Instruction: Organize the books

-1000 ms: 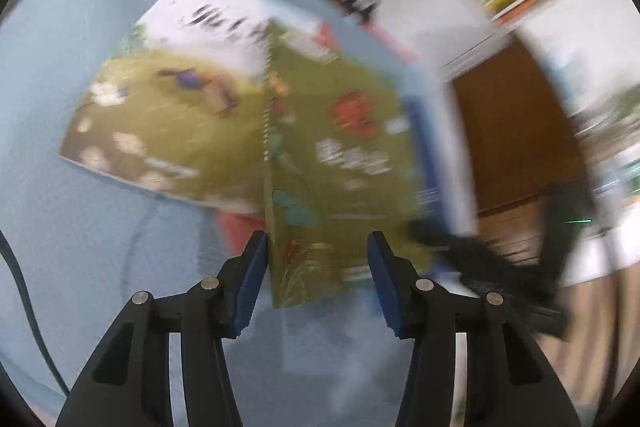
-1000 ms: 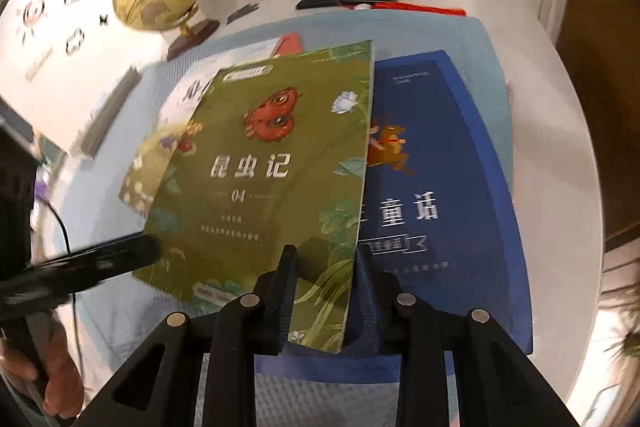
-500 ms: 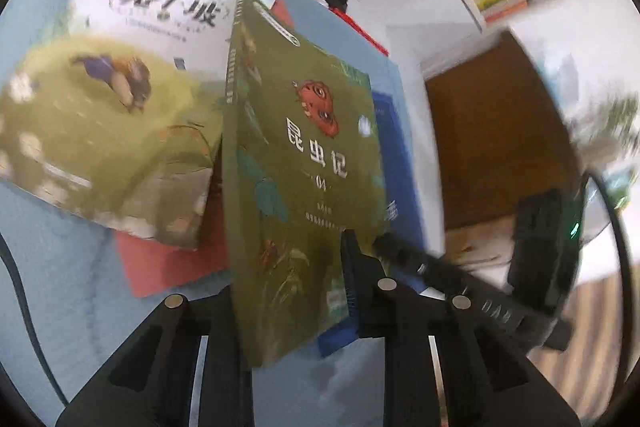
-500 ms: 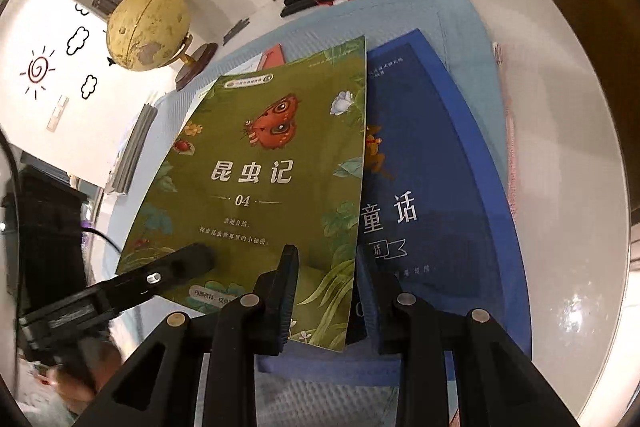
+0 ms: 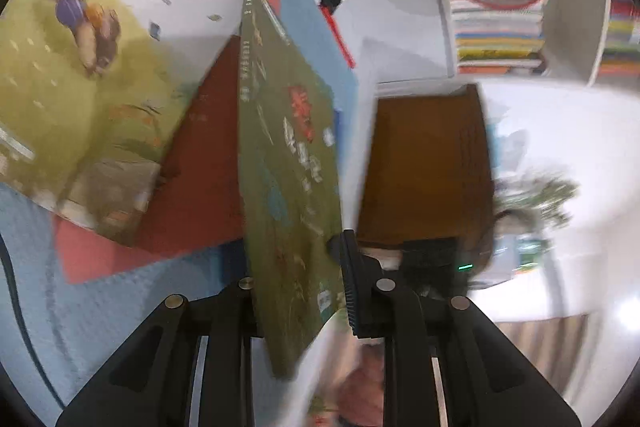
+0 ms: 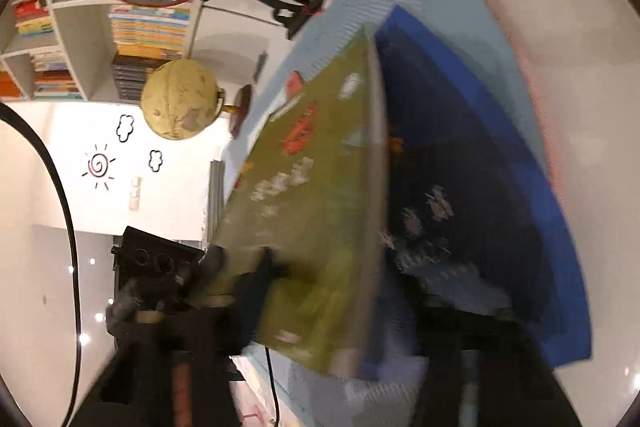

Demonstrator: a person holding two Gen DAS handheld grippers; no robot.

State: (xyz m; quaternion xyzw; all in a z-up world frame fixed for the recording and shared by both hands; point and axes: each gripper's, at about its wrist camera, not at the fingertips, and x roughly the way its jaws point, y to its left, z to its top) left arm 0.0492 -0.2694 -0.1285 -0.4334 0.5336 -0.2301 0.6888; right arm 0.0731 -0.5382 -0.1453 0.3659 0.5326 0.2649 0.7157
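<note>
Handover of the green book [image 5: 288, 163]: left gripper [image 5: 298, 291] clamps its edge at six o'clock, right gripper [image 6: 332, 311] jaws opening around it; next, left carries it alone

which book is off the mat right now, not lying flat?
The green book, tilted up on edge, clamped in the left gripper. The red book, the blue book and the meadow-cover book lie flat.

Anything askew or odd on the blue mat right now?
The green insect book stands tilted on edge, clamped in the left gripper. The meadow-cover book lies crooked across the red book.
</note>
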